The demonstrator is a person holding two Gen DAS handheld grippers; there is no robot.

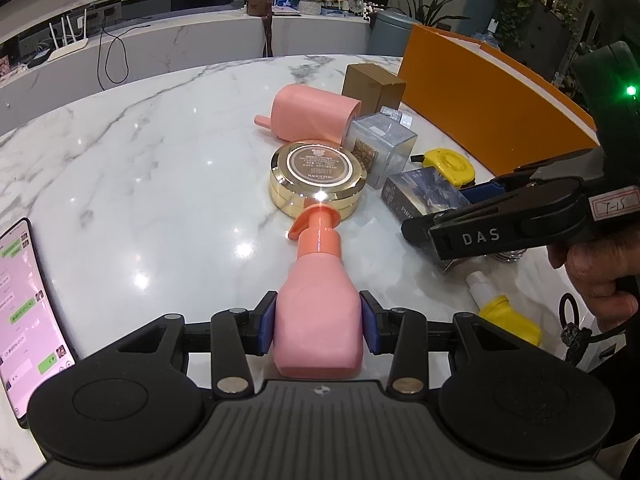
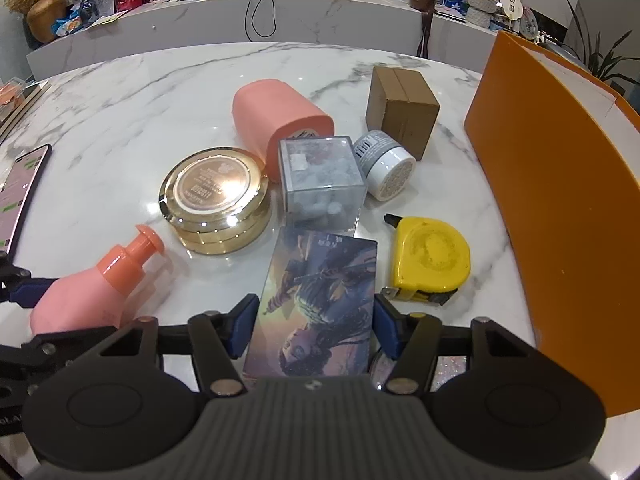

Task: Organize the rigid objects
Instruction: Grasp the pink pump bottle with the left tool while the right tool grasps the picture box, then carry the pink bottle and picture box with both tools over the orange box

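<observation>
I hold both claws angled down at marble surface [image 2: 120,120]. Left claw [image 1: 319,326] clenched on pink pump bottle [image 1: 318,312], base toward me. Right claw [image 2: 316,326] straddles picture box [image 2: 320,300]; pads at its edges (contact unclear). Only right view shows grey jar [image 2: 384,164].

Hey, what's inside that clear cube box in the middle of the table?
The clear cube box holds small pale, pebble-like pieces, seen through its top and front. What they are, and anything lower down, is hidden by its glare and a white label.
</observation>
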